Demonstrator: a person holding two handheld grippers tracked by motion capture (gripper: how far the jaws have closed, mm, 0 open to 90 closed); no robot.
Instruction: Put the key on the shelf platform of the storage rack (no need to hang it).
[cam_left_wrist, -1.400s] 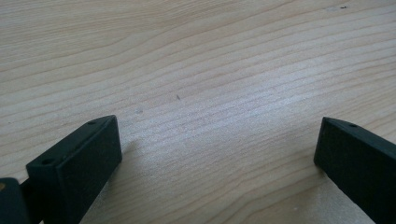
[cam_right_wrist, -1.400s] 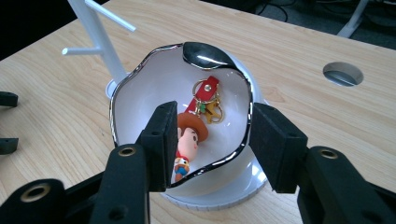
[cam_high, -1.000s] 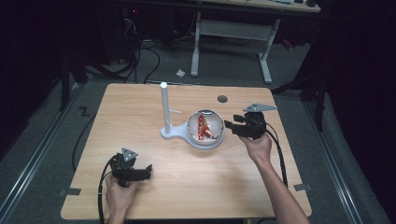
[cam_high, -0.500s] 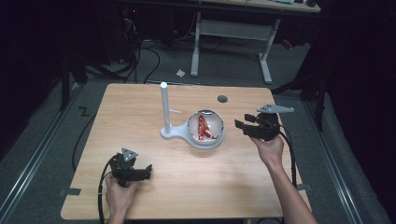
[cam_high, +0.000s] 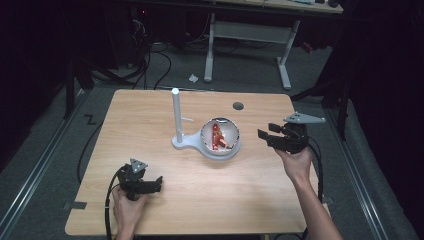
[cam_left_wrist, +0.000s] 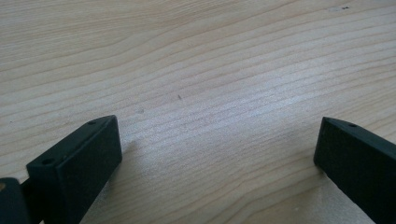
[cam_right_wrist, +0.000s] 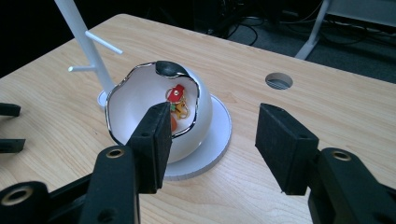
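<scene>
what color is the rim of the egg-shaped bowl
Silver, a shiny metallic edge on the white bowl; clearest in the right gripper view.

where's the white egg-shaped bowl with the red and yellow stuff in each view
High view: the white bowl sits at table centre, right of the white post, left of the right gripper.
Left gripper view: it looks down on bare wooden table between its own open jaws, away from the bowl.
Right gripper view: the bowl is centre-left, partly behind the left jaw, its opening facing the camera.
Shared landmark: the round hole in the table, beyond the bowl.
</scene>
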